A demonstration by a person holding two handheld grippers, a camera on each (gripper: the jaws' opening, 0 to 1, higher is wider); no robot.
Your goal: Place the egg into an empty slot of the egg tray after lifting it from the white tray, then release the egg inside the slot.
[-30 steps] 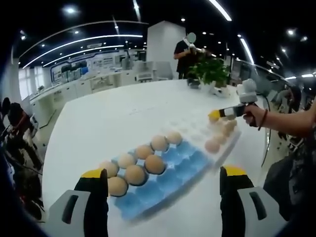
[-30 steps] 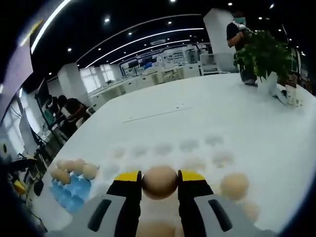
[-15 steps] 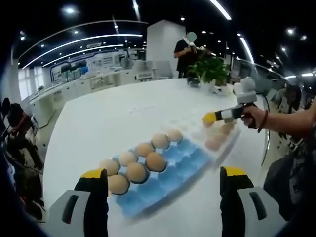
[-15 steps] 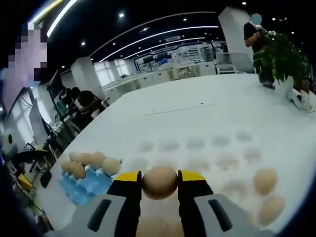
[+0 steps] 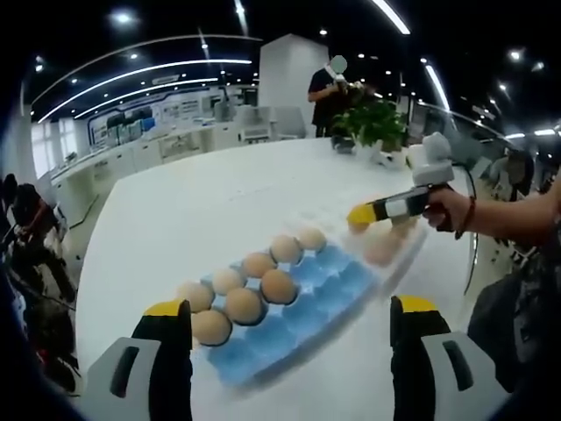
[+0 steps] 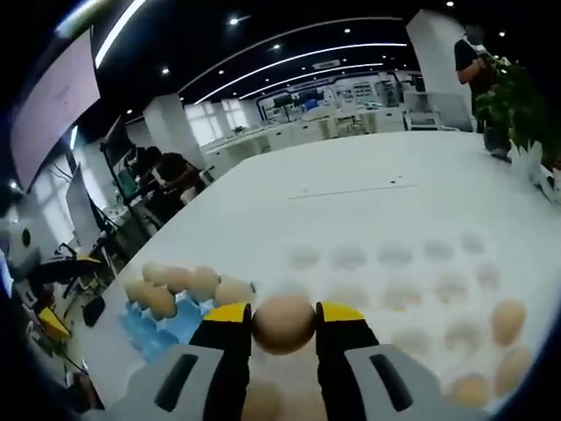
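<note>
At lower centre of the right gripper view, the right gripper (image 6: 283, 321) clenches a brown egg (image 6: 283, 323) above the white tray (image 6: 412, 272). Lower left sits the blue egg tray (image 6: 166, 323); ideally carry level, lower gently into a bare slot. Left gripper (image 5: 289, 317) hangs released.

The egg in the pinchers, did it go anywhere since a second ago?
Yes. The right gripper, shut on the egg throughout, has carried it from over the white tray toward the blue egg tray. The left gripper stayed open and still. The eggs in the blue tray did not move.
</note>
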